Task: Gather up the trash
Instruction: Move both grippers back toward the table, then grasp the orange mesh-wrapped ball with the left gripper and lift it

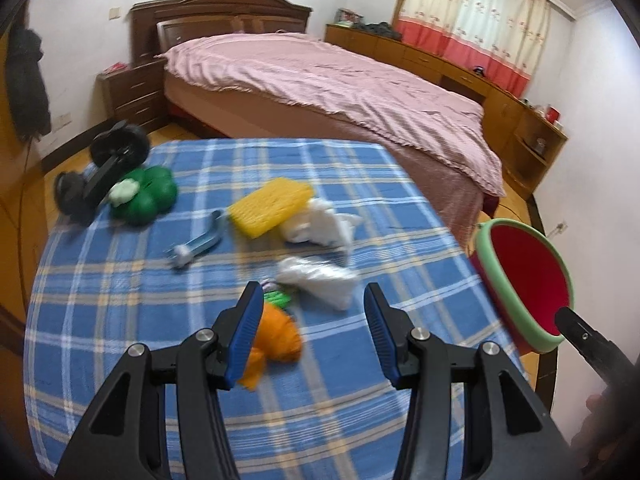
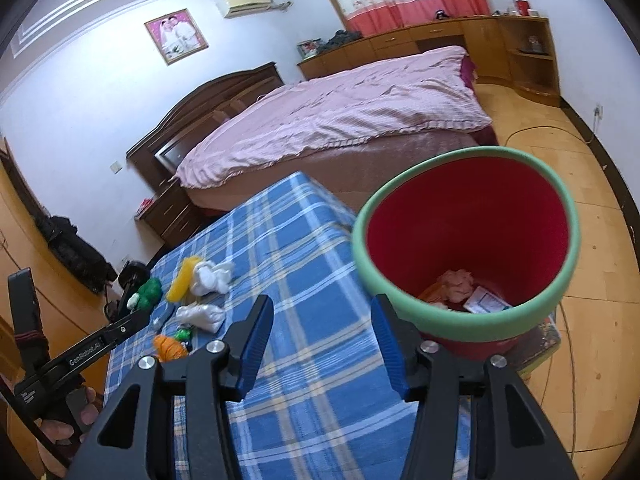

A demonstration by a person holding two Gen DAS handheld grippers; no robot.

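Note:
Over the blue plaid table (image 1: 120,320) my left gripper (image 1: 313,292) is open with nothing between its pads. An orange crumpled wrapper (image 1: 280,338) lies on the cloth just beside its left finger. A white crumpled tissue (image 1: 320,280) lies ahead of the fingertips, and another white wad (image 1: 320,224) sits by the yellow sponge (image 1: 268,206). The red bin (image 2: 472,216) with a green rim stands off the table's right edge and holds pink paper (image 2: 456,284) and a card. My right gripper (image 2: 322,304) is open, its right finger close in front of the bin's rim.
A green flower toy (image 1: 144,196), a black wheeled roller (image 1: 108,160) and a grey-blue tool (image 1: 200,244) lie at the table's far left. A small green scrap (image 1: 278,298) sits near the orange wrapper. A pink-covered bed (image 1: 340,80) stands beyond the table. Wooden floor (image 2: 580,340) surrounds the bin.

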